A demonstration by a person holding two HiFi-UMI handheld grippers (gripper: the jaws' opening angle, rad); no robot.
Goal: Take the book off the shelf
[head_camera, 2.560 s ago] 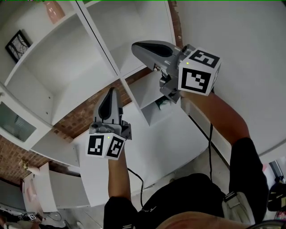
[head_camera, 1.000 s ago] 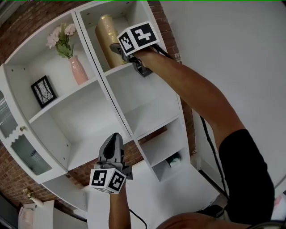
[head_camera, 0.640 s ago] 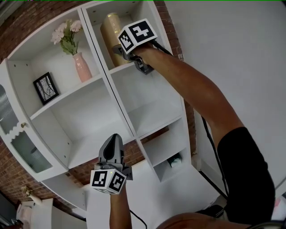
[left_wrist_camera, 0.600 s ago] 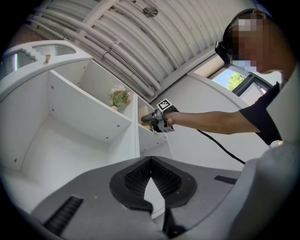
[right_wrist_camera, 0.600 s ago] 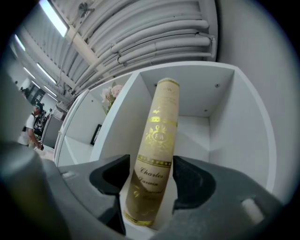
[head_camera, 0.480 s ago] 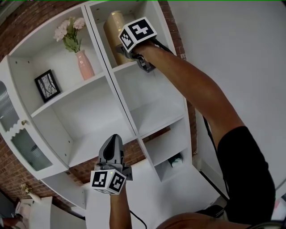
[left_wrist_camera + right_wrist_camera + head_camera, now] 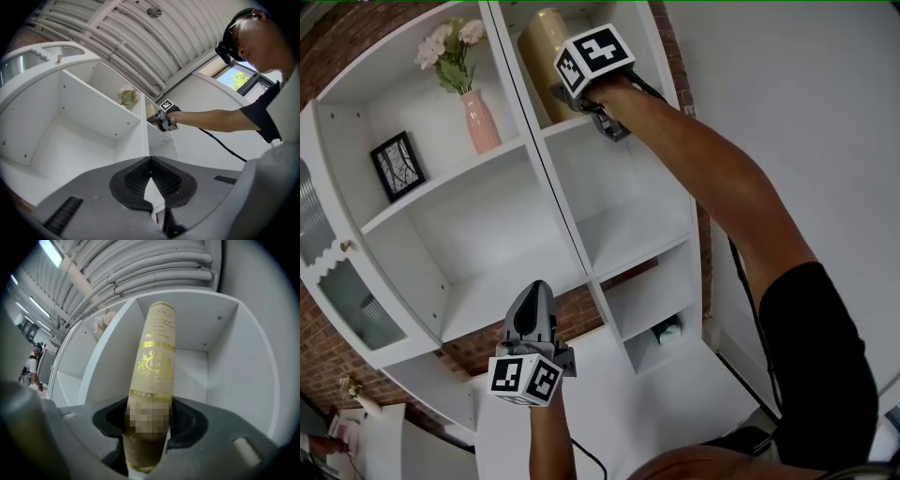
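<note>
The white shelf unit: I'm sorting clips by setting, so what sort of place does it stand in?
Probably a staged living-room corner inside a hall: the white cubby shelf unit holds a pink vase of flowers and a black-framed picture against a red brick wall, under exposed white ceiling pipes.

Bright, even light, soft shadows; gripper views curve and darken at edges.

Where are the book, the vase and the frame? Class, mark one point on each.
book (image 7: 157, 357): right gripper view, on the gold emblem of its spine.
vase (image 7: 481, 122): head view, on its pink body.
frame (image 7: 396, 166): head view, on the picture inside the black border.
</note>
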